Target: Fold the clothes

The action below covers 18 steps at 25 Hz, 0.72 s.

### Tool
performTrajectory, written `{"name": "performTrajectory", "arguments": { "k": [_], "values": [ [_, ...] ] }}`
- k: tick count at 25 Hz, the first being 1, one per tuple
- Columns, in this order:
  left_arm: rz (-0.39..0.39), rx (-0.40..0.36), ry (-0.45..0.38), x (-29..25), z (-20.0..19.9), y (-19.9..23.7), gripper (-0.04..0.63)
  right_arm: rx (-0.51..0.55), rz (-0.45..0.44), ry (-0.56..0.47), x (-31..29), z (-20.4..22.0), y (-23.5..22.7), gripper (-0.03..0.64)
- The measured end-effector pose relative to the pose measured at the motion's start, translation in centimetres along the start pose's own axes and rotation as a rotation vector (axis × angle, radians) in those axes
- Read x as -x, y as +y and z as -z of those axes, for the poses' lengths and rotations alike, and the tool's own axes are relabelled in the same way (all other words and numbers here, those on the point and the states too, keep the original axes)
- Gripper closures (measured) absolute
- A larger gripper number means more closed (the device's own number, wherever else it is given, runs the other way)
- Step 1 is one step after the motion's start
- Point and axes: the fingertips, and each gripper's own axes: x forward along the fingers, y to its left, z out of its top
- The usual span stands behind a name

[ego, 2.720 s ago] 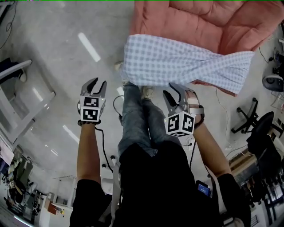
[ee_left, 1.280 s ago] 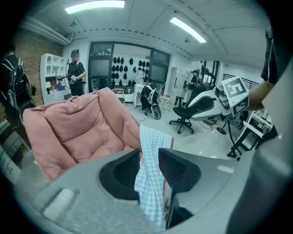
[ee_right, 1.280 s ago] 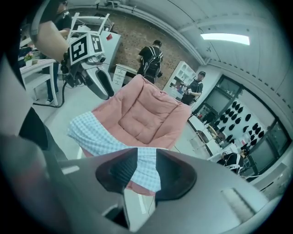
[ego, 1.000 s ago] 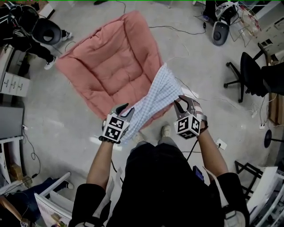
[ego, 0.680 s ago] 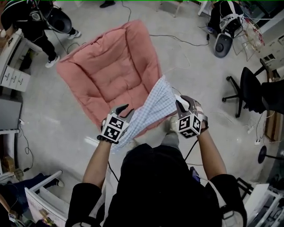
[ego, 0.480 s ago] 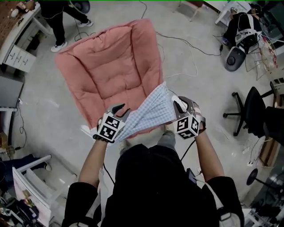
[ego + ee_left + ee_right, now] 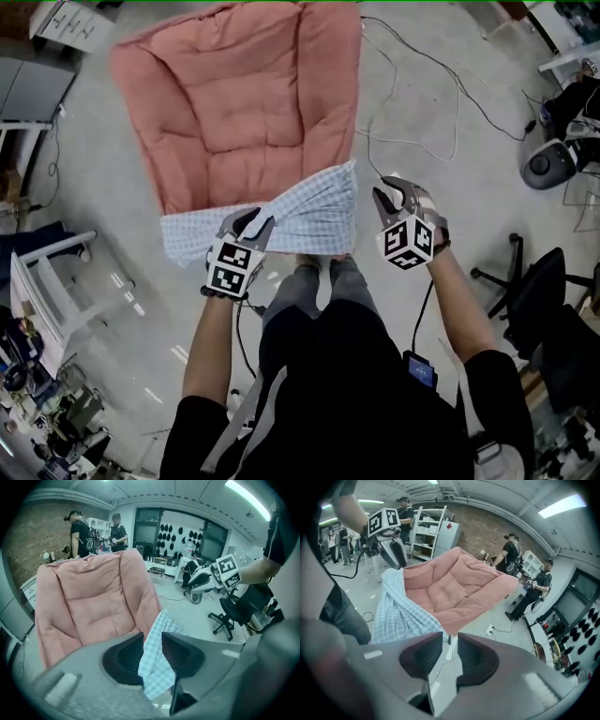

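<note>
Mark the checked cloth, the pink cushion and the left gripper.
checked cloth (image 7: 314,211), head view, middle of the gathered fabric
pink cushion (image 7: 244,94), head view, quilted centre panel
left gripper (image 7: 255,219), head view, midway between its fingertips
</note>
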Motion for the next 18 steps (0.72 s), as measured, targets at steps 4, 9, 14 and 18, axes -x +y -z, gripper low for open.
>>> {"name": "performTrajectory", "arguments": {
  "k": [4,9,14,18],
  "values": [
    [-0.023,0.011,0.054,-1.8,3.6,0.8,0.465,0.060,-0.068,0.011,-4.8,1.2,0.8,0.509],
    [-0.046,-0.024,0.124,-7.1,6.8,1.8,0.464,0.155,-0.134,0.010,-11.5,4.5,-0.4,0.489],
    [-0.068,0.026,0.122,-9.0,8.9,2.8,0.461,0.287,-0.195,0.022,-15.6,6.0,0.3,0.457],
    [-0.078,0.043,0.145,-8.8,10.0,2.8,0.457,0.365,-0.240,0.039,-16.9,6.4,1.3,0.449]
  ]
}}
